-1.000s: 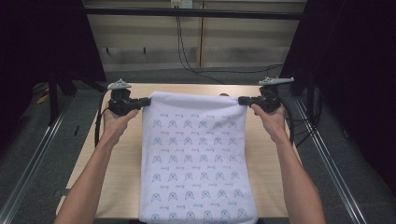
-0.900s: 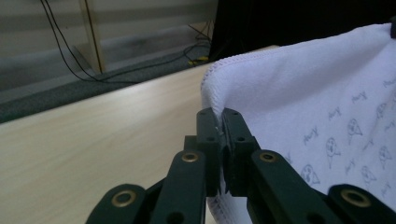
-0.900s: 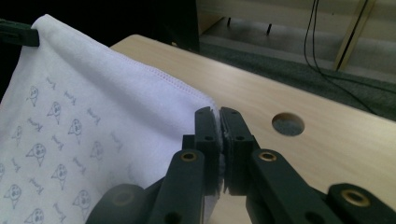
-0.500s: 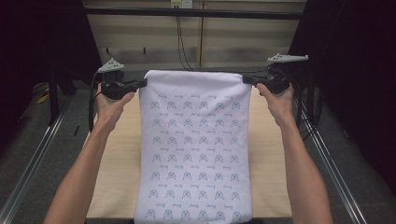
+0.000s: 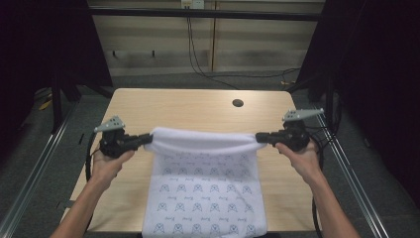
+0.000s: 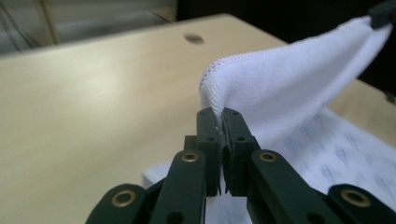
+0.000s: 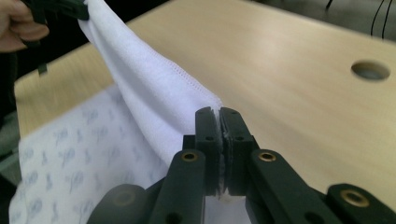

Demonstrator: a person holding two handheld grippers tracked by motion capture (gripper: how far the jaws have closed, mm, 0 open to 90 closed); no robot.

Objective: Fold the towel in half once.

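High view: left claw [image 5: 144, 139] and right claw [image 5: 261, 137] each clench a corner of the white patterned towel [image 5: 203, 198], hem stretched between them above the tabletop [image 5: 193, 106]. Towel's lower part lies flat, reaching the near edge; bare wood beyond, with a cable hole [image 5: 237, 103].

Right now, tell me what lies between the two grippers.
In the high view, the white towel spans from the left gripper to the right gripper, each shut on a corner, its lifted edge sagging over the table.

black tongs [image 6: 220, 114], brass rivets, grey top plates, blk cables
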